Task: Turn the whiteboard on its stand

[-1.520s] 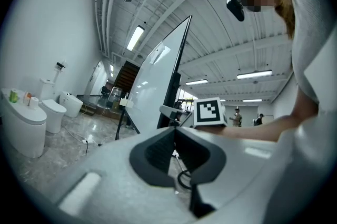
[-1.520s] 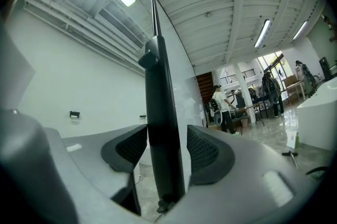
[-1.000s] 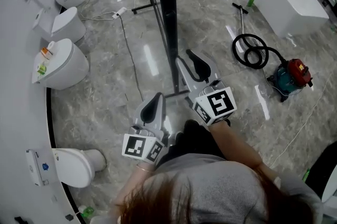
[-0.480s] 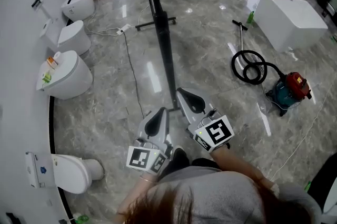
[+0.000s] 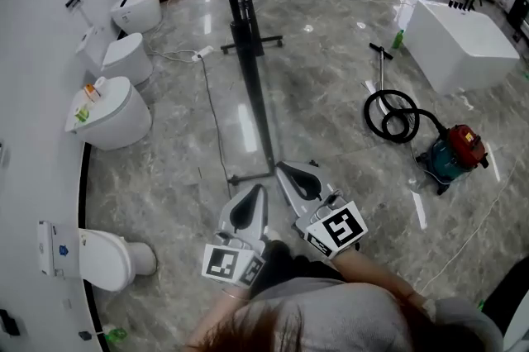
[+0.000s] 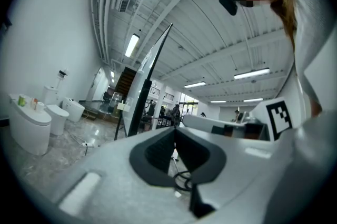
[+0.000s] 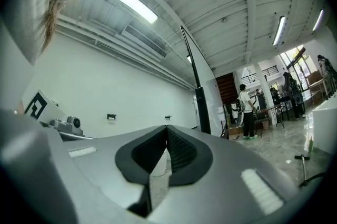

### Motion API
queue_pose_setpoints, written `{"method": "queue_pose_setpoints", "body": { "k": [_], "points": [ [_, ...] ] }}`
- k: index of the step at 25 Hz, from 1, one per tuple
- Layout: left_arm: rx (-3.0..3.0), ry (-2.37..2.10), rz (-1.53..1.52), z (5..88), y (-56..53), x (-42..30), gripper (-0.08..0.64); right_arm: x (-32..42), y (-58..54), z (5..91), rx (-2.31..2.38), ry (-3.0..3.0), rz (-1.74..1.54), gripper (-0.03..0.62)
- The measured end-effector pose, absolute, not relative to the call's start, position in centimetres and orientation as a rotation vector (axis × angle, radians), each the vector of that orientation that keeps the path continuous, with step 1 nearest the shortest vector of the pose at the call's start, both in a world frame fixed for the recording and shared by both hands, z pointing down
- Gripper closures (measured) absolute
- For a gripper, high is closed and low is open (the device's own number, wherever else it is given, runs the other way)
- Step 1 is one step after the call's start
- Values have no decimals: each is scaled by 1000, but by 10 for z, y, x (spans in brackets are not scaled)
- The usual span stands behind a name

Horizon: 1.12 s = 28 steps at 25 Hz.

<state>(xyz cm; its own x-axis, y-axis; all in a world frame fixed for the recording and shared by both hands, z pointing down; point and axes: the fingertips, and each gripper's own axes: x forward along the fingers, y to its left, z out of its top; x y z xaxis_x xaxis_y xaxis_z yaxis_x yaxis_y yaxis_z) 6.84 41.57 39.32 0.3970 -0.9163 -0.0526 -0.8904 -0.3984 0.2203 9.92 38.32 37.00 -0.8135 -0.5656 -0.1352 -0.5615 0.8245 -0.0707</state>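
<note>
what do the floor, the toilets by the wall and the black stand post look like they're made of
The floor looks like polished stone or marble-look tile: grey veining, mirror-like reflections of the lights. The toilets look like glazed ceramic: glossy white, smooth, with soft highlights. The stand post is probably black painted metal: thin, straight, with a dull sheen.

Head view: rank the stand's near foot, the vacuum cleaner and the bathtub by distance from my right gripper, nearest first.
1. The stand's near foot, on the floor just left of the right gripper.
2. The vacuum cleaner, off to the right.
3. The bathtub, far right, beyond the vacuum cleaner.
</note>
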Motion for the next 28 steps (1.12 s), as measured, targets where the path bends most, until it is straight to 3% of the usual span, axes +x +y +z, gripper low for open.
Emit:
{"method": "queue_pose_setpoints", "body": {
  "k": [28],
  "points": [
    [2548, -1559, -272, 384, 441, 66, 557, 86, 421, 365, -867, 2913, 35, 588]
  ]
}}
